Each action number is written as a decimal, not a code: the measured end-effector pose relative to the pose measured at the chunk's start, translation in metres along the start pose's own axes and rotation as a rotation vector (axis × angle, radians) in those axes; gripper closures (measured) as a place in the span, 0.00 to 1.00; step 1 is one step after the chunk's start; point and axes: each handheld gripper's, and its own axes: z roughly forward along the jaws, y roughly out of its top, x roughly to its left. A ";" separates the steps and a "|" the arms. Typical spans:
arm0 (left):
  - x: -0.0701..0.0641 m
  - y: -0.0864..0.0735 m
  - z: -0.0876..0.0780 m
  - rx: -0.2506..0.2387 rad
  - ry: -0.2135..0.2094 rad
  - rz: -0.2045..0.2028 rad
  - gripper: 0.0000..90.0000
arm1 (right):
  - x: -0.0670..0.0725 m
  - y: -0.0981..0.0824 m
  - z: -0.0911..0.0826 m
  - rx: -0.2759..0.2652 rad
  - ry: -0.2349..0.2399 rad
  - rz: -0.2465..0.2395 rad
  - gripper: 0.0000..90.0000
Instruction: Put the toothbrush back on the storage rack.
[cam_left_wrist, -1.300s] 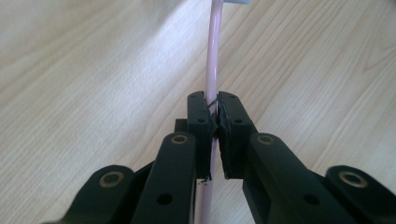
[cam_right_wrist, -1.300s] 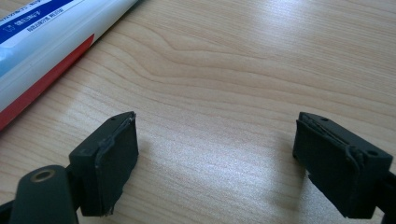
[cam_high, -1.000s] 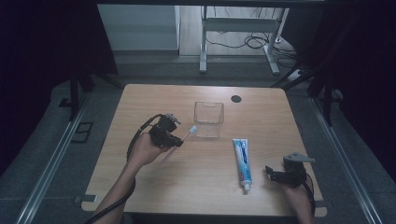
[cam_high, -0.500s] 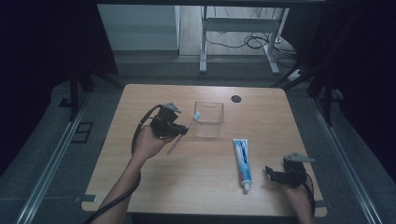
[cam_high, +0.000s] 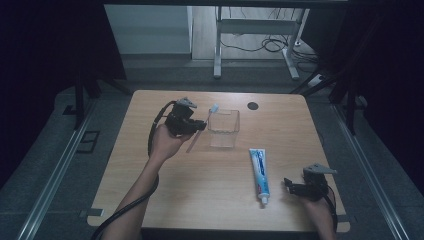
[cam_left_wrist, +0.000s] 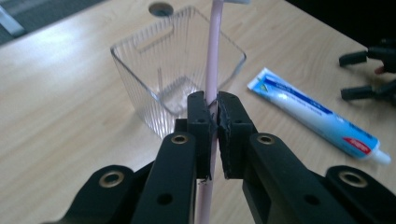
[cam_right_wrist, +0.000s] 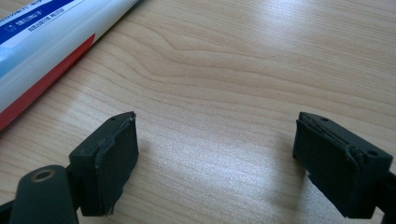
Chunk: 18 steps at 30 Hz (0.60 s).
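— High view first: where is the left gripper (cam_high: 202, 125)?

— Raised over the table (cam_high: 150, 200), just left of the clear square cup (cam_high: 223, 127). Its jaws are clamped on a pink toothbrush (cam_high: 206, 120), whose white head sits at the cup's near-left rim.

— Does the left gripper view agree?

— Yes. Both pads pinch the thin pink handle (cam_left_wrist: 214, 56), which runs up in front of the cup (cam_left_wrist: 154, 60). The cup stands upright on the wood.

— And the right gripper (cam_high: 290, 186)?

— Low at the table's right front corner, jaws spread apart with bare wood between them. The toothpaste tube (cam_high: 260, 172) lies flat just beside it, well apart from the cup, cap toward the person.
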 end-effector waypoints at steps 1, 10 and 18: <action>0.000 0.003 0.000 -0.005 0.003 0.003 0.94 | 0.000 0.000 0.000 0.000 0.000 -0.001 0.15; 0.001 0.024 0.007 -0.052 0.006 0.019 0.94 | 0.000 0.000 0.000 0.000 0.000 -0.001 0.15; 0.007 0.040 0.015 -0.111 0.017 0.006 0.94 | 0.000 0.000 0.000 -0.001 0.000 -0.003 0.15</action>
